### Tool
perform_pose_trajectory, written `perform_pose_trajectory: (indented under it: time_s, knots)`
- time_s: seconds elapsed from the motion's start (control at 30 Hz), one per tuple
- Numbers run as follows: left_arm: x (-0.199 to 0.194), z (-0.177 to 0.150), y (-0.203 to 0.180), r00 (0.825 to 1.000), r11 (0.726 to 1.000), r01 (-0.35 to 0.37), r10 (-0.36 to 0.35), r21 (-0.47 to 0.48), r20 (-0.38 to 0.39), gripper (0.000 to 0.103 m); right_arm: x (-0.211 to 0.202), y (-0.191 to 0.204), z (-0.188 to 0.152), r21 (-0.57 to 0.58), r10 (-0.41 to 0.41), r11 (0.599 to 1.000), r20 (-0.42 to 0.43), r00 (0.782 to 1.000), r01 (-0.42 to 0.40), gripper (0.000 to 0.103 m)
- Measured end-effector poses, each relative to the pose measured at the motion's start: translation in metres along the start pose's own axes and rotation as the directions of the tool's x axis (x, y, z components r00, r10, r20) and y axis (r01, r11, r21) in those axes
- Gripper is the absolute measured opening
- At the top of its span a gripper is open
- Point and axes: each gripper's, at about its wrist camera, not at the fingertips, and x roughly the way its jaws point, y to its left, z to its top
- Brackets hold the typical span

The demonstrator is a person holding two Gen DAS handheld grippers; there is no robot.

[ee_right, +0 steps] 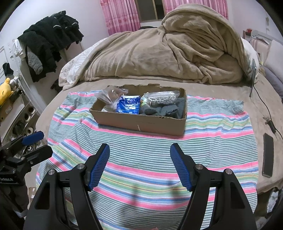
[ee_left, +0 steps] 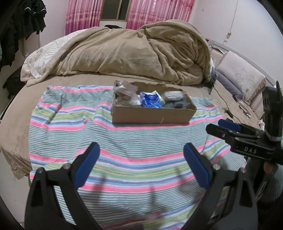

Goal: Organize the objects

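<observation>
Seen only from the right wrist: a black phone (ee_right: 268, 154) flat near the bed's right edge, a yellow plush toy (ee_right: 5, 90) on shelving at far left, and a clear bag of small white balls (ee_right: 163, 98) in the cardboard box (ee_right: 141, 122). Seen only from the left wrist: a pale flowered pillow (ee_left: 242, 77) toward the bed's right edge, and a white cable (ee_left: 231, 23) hanging down the wall.

In both: striped cloth (ee_left: 123, 141) spread over the near part of a tan bed (ee_left: 23, 113), a heaped tan blanket (ee_left: 141, 56) along the far side, pink curtains (ee_left: 83, 16) around a dark window, black clothes (ee_right: 47, 44) hanging at the left wall.

Cardboard box open-topped, sitting at the cloth's far edge, roughly central, long axis running left to right across the bed, one long wall facing the cameras. Inside, from left: a crumpled clear plastic bag (ee_right: 109, 96), a blue packet (ee_right: 128, 105) standing tilted, grey knitted fabric (ee_right: 162, 109) at the right end under the bag of balls. Far wall's top edge torn and ragged.

Left gripper (ee_left: 141, 150) over the cloth's near part, jaws spread wide, nothing between the blue pads. Right gripper (ee_right: 139, 150) likewise above the near cloth, jaws spread, holding nothing. Both well apart from the box.
</observation>
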Motion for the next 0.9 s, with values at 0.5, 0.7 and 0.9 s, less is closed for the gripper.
perform_pose_trajectory:
  time_s: [0.5, 0.7, 0.9]
  knots:
    - [0.000, 0.001, 0.004, 1.000, 1.000, -0.006, 0.006, -0.016, 0.004, 0.096, 0.000, 0.000, 0.000, 0.000, 0.001, 1.000, 0.002, 1.000, -0.001, 0.074]
    - [0.002, 0.002, 0.007, 1.000, 0.999, -0.020, 0.020, -0.034, -0.005, 0.096, 0.000, 0.000, 0.002, -0.009, 0.003, 1.000, -0.003, 1.000, -0.003, 0.074]
    - [0.005, 0.004, 0.011, 1.000, 0.999, -0.015, 0.014, -0.052, -0.011, 0.096, 0.001, -0.001, 0.006, -0.005, -0.002, 1.000, -0.003, 1.000, 0.002, 0.074]
